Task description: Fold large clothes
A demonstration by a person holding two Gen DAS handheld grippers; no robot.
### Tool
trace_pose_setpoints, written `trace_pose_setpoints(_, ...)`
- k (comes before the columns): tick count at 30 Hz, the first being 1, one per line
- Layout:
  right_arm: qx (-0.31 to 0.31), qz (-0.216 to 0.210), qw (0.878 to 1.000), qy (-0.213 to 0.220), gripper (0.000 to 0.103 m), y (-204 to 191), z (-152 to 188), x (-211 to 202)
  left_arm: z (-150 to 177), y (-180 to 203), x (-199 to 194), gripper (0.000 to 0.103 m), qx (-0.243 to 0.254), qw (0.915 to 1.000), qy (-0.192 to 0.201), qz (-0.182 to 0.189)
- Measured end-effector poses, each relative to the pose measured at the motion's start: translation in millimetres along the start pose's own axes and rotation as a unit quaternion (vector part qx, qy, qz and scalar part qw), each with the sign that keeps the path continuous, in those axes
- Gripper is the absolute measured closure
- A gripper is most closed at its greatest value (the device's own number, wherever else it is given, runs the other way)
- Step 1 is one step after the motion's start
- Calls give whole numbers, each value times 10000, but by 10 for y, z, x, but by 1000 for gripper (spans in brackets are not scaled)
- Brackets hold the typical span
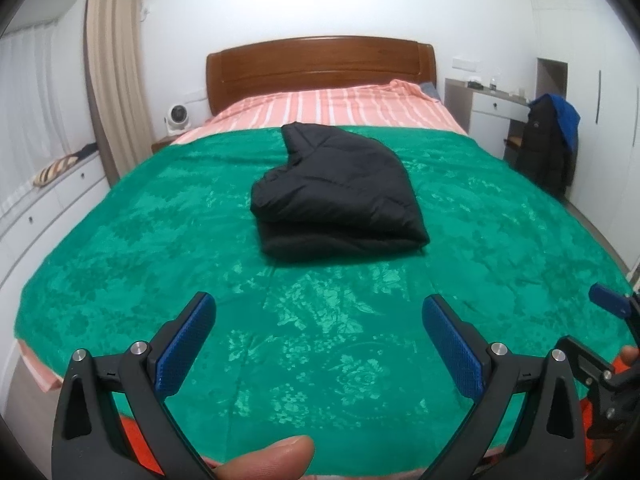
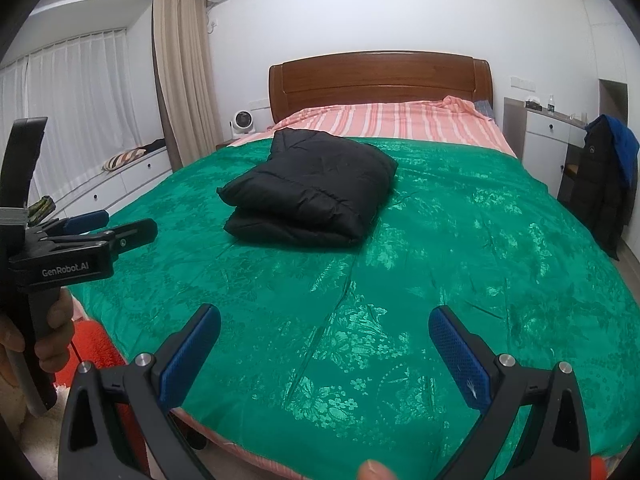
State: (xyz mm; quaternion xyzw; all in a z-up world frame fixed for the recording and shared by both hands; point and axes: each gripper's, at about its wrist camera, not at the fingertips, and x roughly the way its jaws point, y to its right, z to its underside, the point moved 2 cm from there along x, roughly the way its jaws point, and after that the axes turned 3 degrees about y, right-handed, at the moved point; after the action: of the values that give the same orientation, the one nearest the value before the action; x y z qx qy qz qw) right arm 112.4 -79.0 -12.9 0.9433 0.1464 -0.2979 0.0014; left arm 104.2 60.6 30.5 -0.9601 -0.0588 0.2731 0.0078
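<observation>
A black puffy jacket (image 1: 336, 196) lies folded into a thick bundle in the middle of the green bedspread (image 1: 160, 260); the right wrist view shows the same jacket (image 2: 308, 192) left of centre on the bedspread (image 2: 460, 240). My left gripper (image 1: 318, 344) hovers open over the bed's near edge, well short of the jacket, with nothing between its blue pads. My right gripper (image 2: 324, 356) is open too, empty, above the near part of the bed. The left gripper (image 2: 94, 226) also shows from the side at the left edge of the right wrist view, held by a hand (image 2: 56, 332).
A wooden headboard (image 1: 320, 68) and a pink striped sheet (image 1: 332, 106) lie beyond the jacket. A dark coat hangs over a chair (image 1: 550, 148) by a white desk (image 1: 492, 116) on the right. Low white drawers (image 1: 48, 208), a curtain (image 1: 114, 80) and a small fan (image 1: 175, 118) line the left.
</observation>
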Motion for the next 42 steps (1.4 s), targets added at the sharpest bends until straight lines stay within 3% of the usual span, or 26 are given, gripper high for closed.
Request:
trace_pose_setpoints(11,2,-39,10000,3,0,-2,-63,-61,-105,-5,-177,0,-51,9998,108,162)
trace_pose_setpoints(20,-86,48,9999,-80,0,-51,-107,-127,-161,-2,-223,0,-162,9988,-244,380)
trace_pose_setpoints(30,-137,108,9997,-199,0,-74,-125,-165,-104,71,-202,0,177,9991,-364,-96)
trace_pose_setpoints(42,32,135,9985,-522,0,-24,-93,-148,-158,15,-255,0,114,9994,-279,-172)
